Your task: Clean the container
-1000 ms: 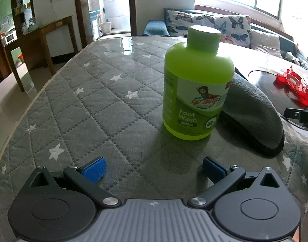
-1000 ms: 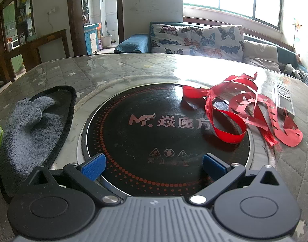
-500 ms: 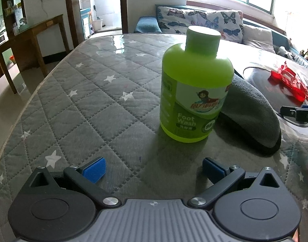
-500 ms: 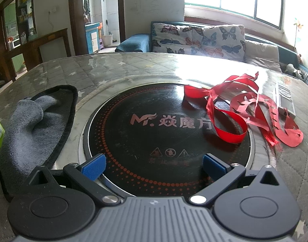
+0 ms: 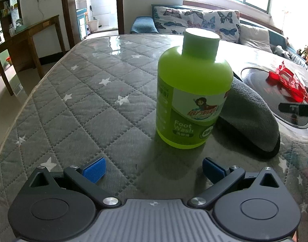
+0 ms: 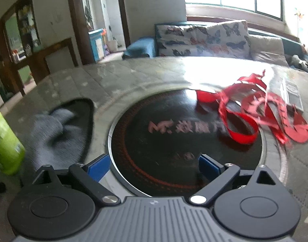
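A lime-green Foot Wash bottle [image 5: 192, 92] with its cap on stands upright on the quilted grey table cover. My left gripper [image 5: 152, 168] is open just short of it, nothing between its blue pads. A grey cloth [image 5: 248, 117] lies against the bottle's right side. In the right wrist view the round black cooktop [image 6: 174, 141] carries red paper scraps [image 6: 254, 111] on its far right part. My right gripper [image 6: 154, 166] hangs open over the cooktop's near rim. The grey cloth [image 6: 59, 133] and green bottle [image 6: 4, 141] show at the left there.
A flat grey remote-like object [image 6: 292, 93] lies beyond the red scraps. The table's left edge [image 5: 26, 104] drops to the floor. A sofa with butterfly cushions [image 5: 196, 20] stands behind the table, a wooden side table [image 5: 32, 32] at far left.
The left gripper has drawn nearer the bottle, which now looms larger. The right gripper has pulled back and turned, blurring its view and bringing the green bottle into its left edge.
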A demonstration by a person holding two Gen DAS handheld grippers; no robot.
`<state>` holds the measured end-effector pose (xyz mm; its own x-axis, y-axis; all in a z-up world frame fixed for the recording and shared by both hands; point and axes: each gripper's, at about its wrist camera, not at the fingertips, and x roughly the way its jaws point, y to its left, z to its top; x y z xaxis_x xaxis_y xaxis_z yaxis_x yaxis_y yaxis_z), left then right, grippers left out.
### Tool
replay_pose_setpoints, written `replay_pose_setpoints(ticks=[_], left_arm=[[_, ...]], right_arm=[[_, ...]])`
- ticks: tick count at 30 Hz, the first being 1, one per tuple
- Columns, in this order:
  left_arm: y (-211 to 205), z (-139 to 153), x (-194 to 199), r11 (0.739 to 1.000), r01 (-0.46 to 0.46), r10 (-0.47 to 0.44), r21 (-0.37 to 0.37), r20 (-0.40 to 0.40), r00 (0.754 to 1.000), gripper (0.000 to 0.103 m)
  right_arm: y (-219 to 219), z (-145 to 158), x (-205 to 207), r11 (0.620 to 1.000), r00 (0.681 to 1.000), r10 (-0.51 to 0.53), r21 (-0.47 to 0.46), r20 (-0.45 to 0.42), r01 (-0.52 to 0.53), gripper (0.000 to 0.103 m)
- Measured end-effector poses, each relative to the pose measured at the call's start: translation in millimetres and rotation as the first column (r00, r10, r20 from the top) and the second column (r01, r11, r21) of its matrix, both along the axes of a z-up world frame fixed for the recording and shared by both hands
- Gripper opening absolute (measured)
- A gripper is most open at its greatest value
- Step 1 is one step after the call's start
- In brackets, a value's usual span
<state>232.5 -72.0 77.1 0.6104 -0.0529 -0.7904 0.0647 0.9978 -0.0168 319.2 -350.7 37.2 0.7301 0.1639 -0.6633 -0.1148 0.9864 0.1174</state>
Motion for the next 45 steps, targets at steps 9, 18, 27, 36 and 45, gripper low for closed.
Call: replay_pose_setpoints(ticks=[9, 18, 27, 36, 45], left_arm=[[-16, -7, 92, 1.000, -0.007, 0.007, -0.004, 0.004, 1.000, 0.103], [-28, -16, 182, 1.000, -0.016, 0.016, -0.018, 0.003, 1.000, 0.103], [-40, -23, 297, 0.999, -0.024, 0.024, -0.031, -0.001, 1.000, 0.103], [-36, -21, 393, 0.999, -0.024, 0.024, -0.030, 0.015, 1.000, 0.103], [-59, -26, 380, 0.999, 0.031, -0.030, -0.016, 0.044, 0.999, 0.103]], right_arm=[[26, 40, 4, 0.991, 0.995, 0.074, 0.110, 0.061, -0.080, 0.096], [64, 46, 31, 0.974, 0.989, 0.148, 0.175, -0.007, -0.144, 0.092], [91, 25, 53, 0.959, 0.975, 0.202, 0.220, -0.088, -0.179, 0.085], [117, 6, 66, 0.951, 0.959, 0.241, 0.232, -0.149, -0.203, 0.070], [112, 9, 62, 0.948, 0.959, 0.244, 0.244, -0.144, -0.204, 0.032]])
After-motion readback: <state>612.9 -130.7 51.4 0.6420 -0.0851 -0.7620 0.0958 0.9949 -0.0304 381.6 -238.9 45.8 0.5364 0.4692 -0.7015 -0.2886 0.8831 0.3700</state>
